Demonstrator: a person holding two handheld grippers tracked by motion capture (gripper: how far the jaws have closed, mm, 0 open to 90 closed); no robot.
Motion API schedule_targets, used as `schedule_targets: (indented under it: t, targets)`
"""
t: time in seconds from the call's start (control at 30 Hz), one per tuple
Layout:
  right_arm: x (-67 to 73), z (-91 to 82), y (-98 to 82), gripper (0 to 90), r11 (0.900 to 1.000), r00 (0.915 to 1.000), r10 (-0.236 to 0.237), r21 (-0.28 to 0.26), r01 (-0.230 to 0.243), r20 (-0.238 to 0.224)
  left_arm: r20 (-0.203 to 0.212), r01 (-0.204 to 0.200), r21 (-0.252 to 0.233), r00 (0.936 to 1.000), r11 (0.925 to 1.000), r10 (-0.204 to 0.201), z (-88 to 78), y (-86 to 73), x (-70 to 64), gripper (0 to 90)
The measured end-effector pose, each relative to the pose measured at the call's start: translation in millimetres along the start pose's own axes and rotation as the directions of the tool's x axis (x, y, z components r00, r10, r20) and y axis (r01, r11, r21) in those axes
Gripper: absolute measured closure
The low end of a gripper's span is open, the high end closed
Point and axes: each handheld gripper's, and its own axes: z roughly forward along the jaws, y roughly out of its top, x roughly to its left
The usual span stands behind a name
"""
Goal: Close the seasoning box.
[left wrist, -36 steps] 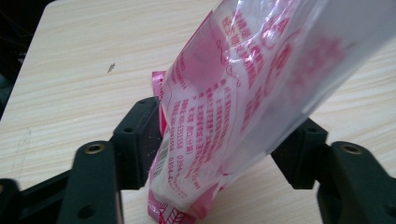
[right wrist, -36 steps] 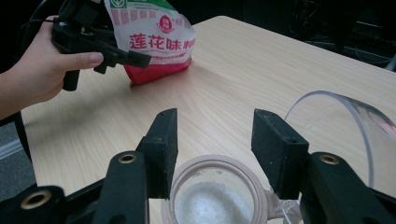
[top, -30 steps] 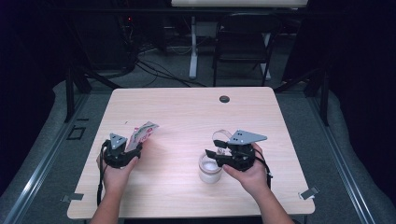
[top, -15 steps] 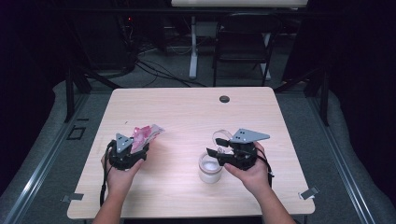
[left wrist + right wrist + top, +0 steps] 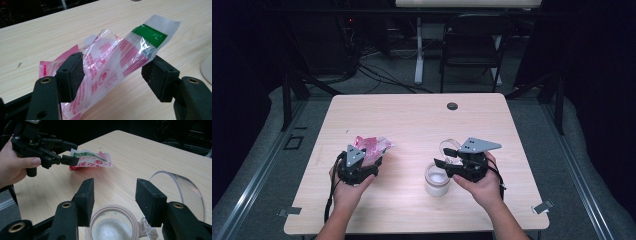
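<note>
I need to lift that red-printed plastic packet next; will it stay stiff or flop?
The packet is thin, crinkled film that bends between the left gripper fingers, so it probably flops. It looks nearly flat, so likely light. Its glossy surface may slip.

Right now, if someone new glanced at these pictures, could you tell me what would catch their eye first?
Probably the pink-and-white plastic packet with a green band, lifted between the jaws of the left gripper at the table's left. Next, the open jar holding white grains, just under the right gripper, whose jaws stand apart above its rim. A clear round lid stands on edge just beyond it.
</note>
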Motion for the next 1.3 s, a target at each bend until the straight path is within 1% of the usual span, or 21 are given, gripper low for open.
schedule_targets:
  t: [0.03,0.2,0.3,0.43,0.47,0.63,0.73,0.77,0.8,0.87,0.93,1.0,1.03,1.07,1.1,1.13,1.17,1.2,1.23,1.27,1.3]
  targets:
    - [0.1,-1.6,0.9,49.0,1.0,1.0,-0.001,-0.007,0.001,0.005,0.014,-0.004,0.015,0.9999,0.9999,0.004,0.9,0.4,-1.7,35.7]
    - [-1.9,-4.1,1.6,49.0,1.0,1.0,0.005,-0.016,-0.004,0.006,0.029,-0.014,0.018,0.9995,0.9997,0.013,2.2,1.0,-6.3,35.6]
    - [-2.6,-5.7,2.4,48.7,1.0,0.9999,0.011,-0.025,-0.011,0.004,0.038,-0.031,0.018,0.9988,0.9993,0.031,3.0,2.0,-10.9,35.2]
    - [-3.4,-10.7,5.1,48.2,0.999,0.9998,0.009,-0.032,-0.008,0.018,0.059,-0.052,0.029,0.997,0.9982,0.05,5.1,2.8,-17.2,34.2]
    - [-4.1,-12.7,5.9,48.2,0.999,0.9998,0.007,-0.035,-0.006,0.021,0.069,-0.065,0.033,0.9956,0.9973,0.063,6.3,3.0,-20.8,34.2]
    - [-9.1,-21.9,8.6,48.7,0.998,0.999,0.013,-0.054,-0.011,0.044,0.082,-0.08,0.032,0.9936,0.9963,0.077,8.0,3.6,-28.5,34.2]
    - [-15.7,-29.1,9.0,49.8,0.997,0.9973,0.028,-0.067,-0.023,0.068,0.096,-0.093,0.031,0.9913,0.9951,0.09,8.6,4.2,-33.2,34.2]
    - [-18.0,-31.5,9.0,50.2,0.997,0.9964,0.039,-0.074,-0.034,0.075,0.101,-0.101,0.033,0.9901,0.9943,0.097,9.0,4.3,-34.4,34.2]
    - [-23.3,-36.3,8.6,50.9,0.995,0.9945,0.059,-0.085,-0.051,0.087,0.117,-0.099,0.032,0.9886,0.9945,0.095,9.8,4.4,-37.2,34.2]
    - [-25.9,-38.6,8.3,51.2,0.995,0.9933,0.066,-0.087,-0.057,0.095,0.119,-0.106,0.035,0.9877,0.9937,0.101,9.9,4.6,-38.2,34.3]
    - [-30.7,-41.4,7.6,52.7,0.993,0.9909,0.087,-0.093,-0.078,0.103,0.128,-0.11,0.032,0.9861,0.9934,0.105,10.1,4.8,-40.6,34.3]
    - [-34.8,-43.3,6.3,55.3,0.992,0.9876,0.1,-0.088,-0.089,0.121,0.137,-0.112,0.03,0.9848,0.9933,0.107,10.3,5.1,-43.0,34.5]
    - [-38.5,-44.1,4.3,58.9,0.991,0.9841,0.115,-0.085,-0.104,0.135,0.151,-0.118,0.03,0.9822,0.9926,0.112,10.4,5.2,-45.0,35.0]
    - [-40.5,-44.8,3.5,60.4,0.991,0.9831,0.118,-0.079,-0.108,0.14,0.154,-0.121,0.029,0.9812,0.9922,0.115,10.6,5.3,-46.3,35.6]
    - [-42.1,-45.1,2.7,62.0,0.99,0.982,0.124,-0.08,-0.113,0.143,0.154,-0.121,0.029,0.9812,0.9922,0.115,10.6,5.3,-46.3,36.5]
    - [-43.3,-45.4,2.0,64.1,0.99,0.9802,0.126,-0.079,-0.115,0.153,0.137,-0.131,0.033,0.9826,0.9908,0.126,10.7,5.7,-48.6,37.3]
    - [-43.3,-45.4,2.0,64.1,0.99,0.9802,0.126,-0.079,-0.115,0.153,0.137,-0.131,0.033,0.9826,0.9908,0.126,10.7,5.7,-48.6,39.3]
    - [-44.7,-46.0,1.3,65.9,0.99,0.979,0.127,-0.075,-0.116,0.16,0.118,-0.14,0.04,0.9839,0.9894,0.134,10.9,5.8,-49.8,39.3]
    - [-46.0,-46.0,0.5,67.2,0.99,0.9777,0.13,-0.076,-0.119,0.165,0.115,-0.147,0.039,0.9832,0.9883,0.142,10.9,5.6,-50.4,40.0]
    - [-48.4,-46.1,-1.3,70.1,0.99,0.9744,0.136,-0.073,-0.124,0.179,0.106,-0.142,0.042,0.9849,0.989,0.137,10.9,5.3,-51.0,42.3]
    - [-48.4,-46.1,-1.3,70.1,0.99,0.9744,0.136,-0.073,-0.124,0.179,0.106,-0.142,0.042,0.9849,0.989,0.137,10.9,5.3,-51.0,42.4]
